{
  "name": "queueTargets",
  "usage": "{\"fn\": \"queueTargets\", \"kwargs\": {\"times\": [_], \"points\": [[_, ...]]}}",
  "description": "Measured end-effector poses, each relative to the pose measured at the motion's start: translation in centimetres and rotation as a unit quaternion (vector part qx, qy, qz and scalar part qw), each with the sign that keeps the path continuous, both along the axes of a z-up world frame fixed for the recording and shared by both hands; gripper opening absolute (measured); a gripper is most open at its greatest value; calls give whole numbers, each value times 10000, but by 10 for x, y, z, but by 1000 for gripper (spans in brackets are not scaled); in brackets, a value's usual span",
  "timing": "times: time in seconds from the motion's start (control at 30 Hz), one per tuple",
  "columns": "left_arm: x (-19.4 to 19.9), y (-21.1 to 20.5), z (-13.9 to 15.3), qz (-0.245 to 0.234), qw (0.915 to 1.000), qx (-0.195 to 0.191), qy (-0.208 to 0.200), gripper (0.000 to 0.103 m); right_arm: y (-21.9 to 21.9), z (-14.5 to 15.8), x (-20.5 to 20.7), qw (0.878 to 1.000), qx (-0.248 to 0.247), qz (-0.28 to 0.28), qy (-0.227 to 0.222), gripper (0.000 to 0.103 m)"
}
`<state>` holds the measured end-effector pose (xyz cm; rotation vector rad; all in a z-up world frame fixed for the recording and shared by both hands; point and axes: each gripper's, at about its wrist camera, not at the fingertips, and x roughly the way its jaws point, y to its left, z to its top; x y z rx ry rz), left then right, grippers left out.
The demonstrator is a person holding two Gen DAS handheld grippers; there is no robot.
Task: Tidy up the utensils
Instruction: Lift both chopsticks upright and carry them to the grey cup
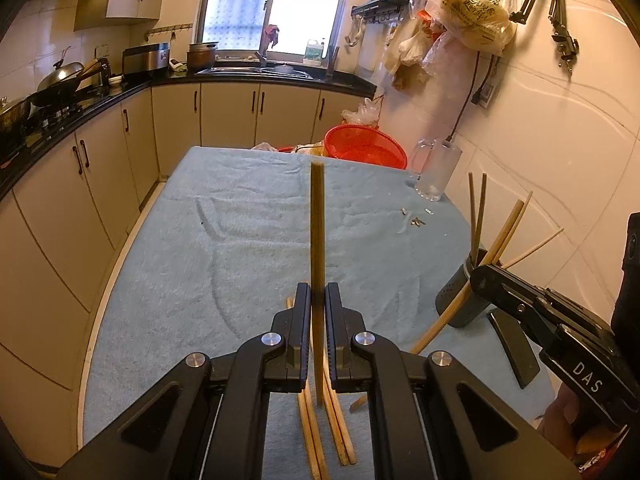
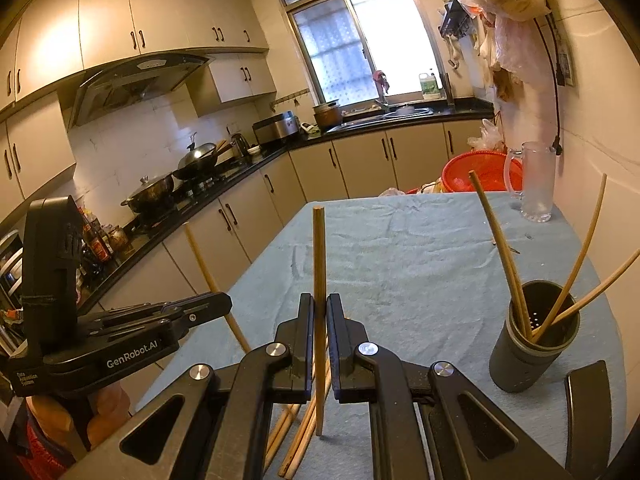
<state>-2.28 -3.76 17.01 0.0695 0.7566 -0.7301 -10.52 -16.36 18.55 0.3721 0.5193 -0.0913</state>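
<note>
Left wrist: left gripper (image 1: 318, 304) clamps an upright chopstick (image 1: 317, 216) (right likewise).

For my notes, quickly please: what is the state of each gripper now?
Left gripper: shut on a chopstick.
Right gripper: shut on another chopstick.

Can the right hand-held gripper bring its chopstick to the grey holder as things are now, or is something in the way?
Probably yes. The right hand-held gripper is shut on one chopstick, and the grey holder stands upright on the blue cloth nearby. Nothing lies between them, and its mouth looks partly free beside the chopsticks inside.
</note>
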Motion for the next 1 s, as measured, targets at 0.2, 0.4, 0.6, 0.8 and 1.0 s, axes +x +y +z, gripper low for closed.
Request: {"fn": "queueTargets", "kwargs": {"times": [0.2,0.4,0.6,0.8,1.0], "points": [[-2,-7,7,-79,10000,-29,-54,6,-5,4,-6,10000,15,-69,-62,7],[-5,-11,13,-176,9998,-50,-126,6,-10,9,-17,9997,22,-197,-160,7],[-9,-19,20,-299,9994,-54,-186,6,-22,16,-30,9988,42,-410,-263,7],[-17,-38,35,-552,9980,-89,-285,6,-45,29,-52,9959,19,-784,-446,7],[-28,-65,56,-949,9947,-242,-324,6,-77,49,-84,9893,16,-1264,-726,7]]}}
